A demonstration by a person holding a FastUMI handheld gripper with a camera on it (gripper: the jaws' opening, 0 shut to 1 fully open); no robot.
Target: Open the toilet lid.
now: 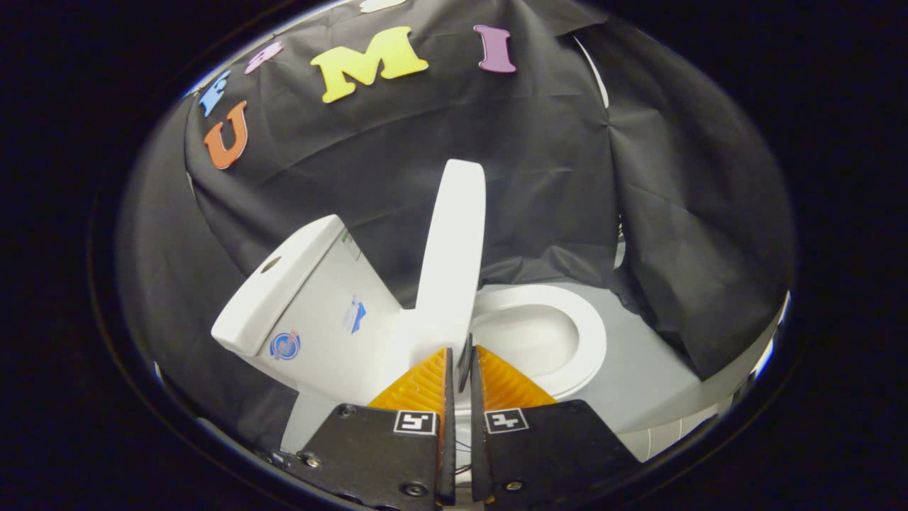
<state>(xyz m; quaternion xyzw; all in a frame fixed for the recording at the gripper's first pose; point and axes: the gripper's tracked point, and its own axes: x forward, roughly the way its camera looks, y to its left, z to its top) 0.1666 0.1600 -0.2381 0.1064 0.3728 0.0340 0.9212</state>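
**Standing lid, fingers nearly together**

Starting from the left, the cistern (305, 298) of the white toilet leaned across the scene, its flat cover carrying a round flush button (270, 265) on top and small stickers on the side wall facing the camera. To the right of the cistern, the toilet lid (452, 248) stood raised and close to upright, seen almost edge-on, with its lower end at the hinge just beyond the fingertips. To the right of the lid, the seat ring (585, 341) lay flat over the open bowl (525, 337), fully uncovered. The toilet sat on a pale grey floor (645, 376), which spread out to the right of the bowl. Behind the cistern, lid and bowl hung the black cloth wall (553, 170).

The gripper (460, 355) sat just below the lid's hinge end, between cistern and bowl. Its fingers were drawn narrow, with only a slim gap. A thin dark edge showed in that gap at the tips; whether the fingers pressed on anything could not be told.
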